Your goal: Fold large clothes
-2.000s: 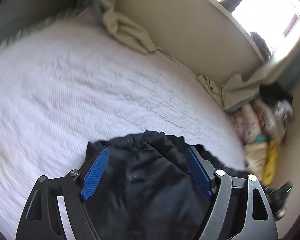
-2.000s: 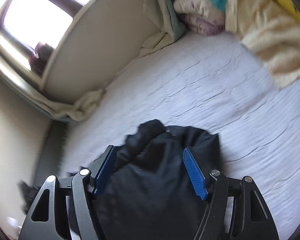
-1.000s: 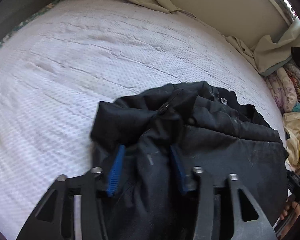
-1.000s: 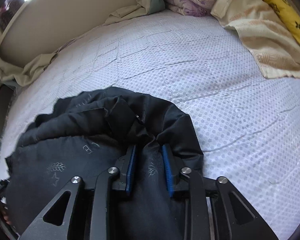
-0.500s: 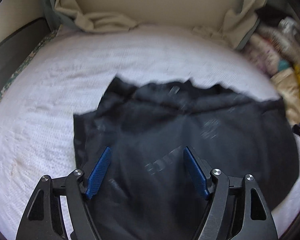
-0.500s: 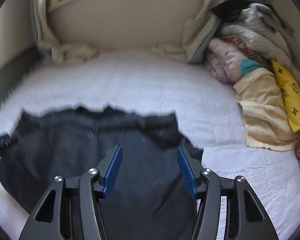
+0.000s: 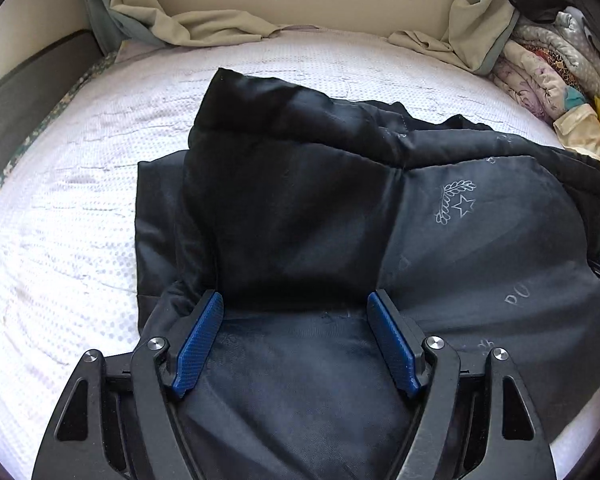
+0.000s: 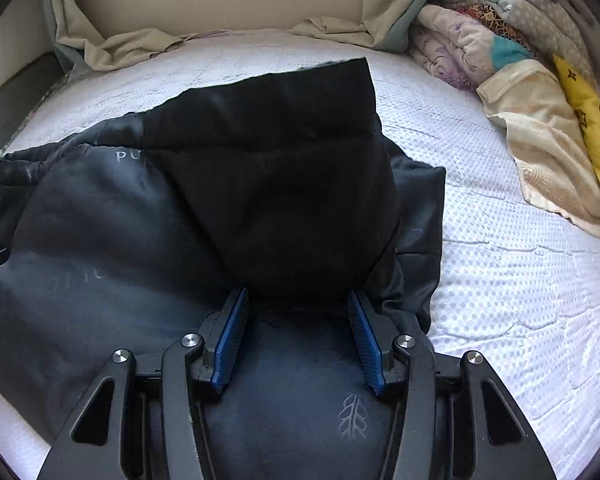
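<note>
A black padded jacket [image 7: 460, 240] lies on the white mattress [image 7: 60, 240], lining side up with pale printed emblems. Its left sleeve [image 7: 292, 200] is folded over the body and ends just ahead of my left gripper [image 7: 296, 308], which is open above the cloth. In the right wrist view the other sleeve [image 8: 284, 184] lies folded over the jacket [image 8: 92, 240]. My right gripper [image 8: 298, 304] hovers at that sleeve's near end. Its jaws are closing, with the sleeve's edge between the fingertips and the pads apart from it.
Beige curtain cloth [image 7: 204, 28] bunches along the wall at the bed's far edge. Folded blankets [image 8: 480, 40] and a yellow patterned pillow [image 8: 588, 116] are stacked at the right. A dark bed frame [image 7: 16, 92] runs along the left.
A second ago both grippers pinched bunched folds of the jacket. They have let go and pulled back, and the sleeves now lie flat over the spread jacket.
</note>
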Motion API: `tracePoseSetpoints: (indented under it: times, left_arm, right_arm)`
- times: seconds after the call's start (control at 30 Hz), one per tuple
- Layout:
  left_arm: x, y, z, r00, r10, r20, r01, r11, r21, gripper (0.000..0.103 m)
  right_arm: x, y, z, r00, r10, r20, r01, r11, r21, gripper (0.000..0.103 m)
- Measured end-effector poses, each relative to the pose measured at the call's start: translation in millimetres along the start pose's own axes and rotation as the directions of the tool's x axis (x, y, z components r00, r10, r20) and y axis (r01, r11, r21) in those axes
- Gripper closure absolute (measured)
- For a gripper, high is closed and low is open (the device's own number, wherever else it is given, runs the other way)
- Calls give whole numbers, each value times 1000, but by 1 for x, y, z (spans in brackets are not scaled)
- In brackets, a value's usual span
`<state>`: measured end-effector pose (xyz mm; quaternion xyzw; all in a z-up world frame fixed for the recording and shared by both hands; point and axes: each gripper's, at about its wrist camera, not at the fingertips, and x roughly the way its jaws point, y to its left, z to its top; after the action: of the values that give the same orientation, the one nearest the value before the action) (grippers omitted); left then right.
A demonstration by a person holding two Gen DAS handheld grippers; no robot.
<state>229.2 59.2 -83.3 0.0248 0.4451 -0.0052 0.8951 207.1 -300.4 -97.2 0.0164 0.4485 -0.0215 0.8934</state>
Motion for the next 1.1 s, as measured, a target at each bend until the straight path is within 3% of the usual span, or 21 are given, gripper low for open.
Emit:
tracePoseSetpoints:
  times: [0.2,0.3,0.4,0.47,0.53,0.77,1.1]
  left_arm:
    - [-3,-4,11,999,6,-38,-5,1000,8,24]
    - [-11,-6,14,998,17,-59,-17,1000,9,23]
    - [-12,-7,15,997,28,-67,-27,1000,5,22]
    - [-10,-9,15,997,37,-68,-36,999,7,22]
    - [-9,-10,16,997,41,-70,-40,999,4,21]
    - [-8,-9,16,997,40,-67,-40,999,2,20]
    - [-8,-8,14,998,32,-56,-31,999,9,19]
  right_arm:
    - [-12,-14,26,996,46,-76,-39,996,86,55]
    - [-42,-20,48,999,45,26,-48,992,116,55]
    - [-62,-22,67,987,32,158,-46,995,88,55]
    - [-57,-22,76,983,60,172,-76,994,85,55]
    - [-42,-24,80,987,80,140,-95,990,106,65]
    - [24,-30,70,996,73,-49,-63,980,189,73]
    - [37,-25,60,998,29,-56,-20,986,164,74]
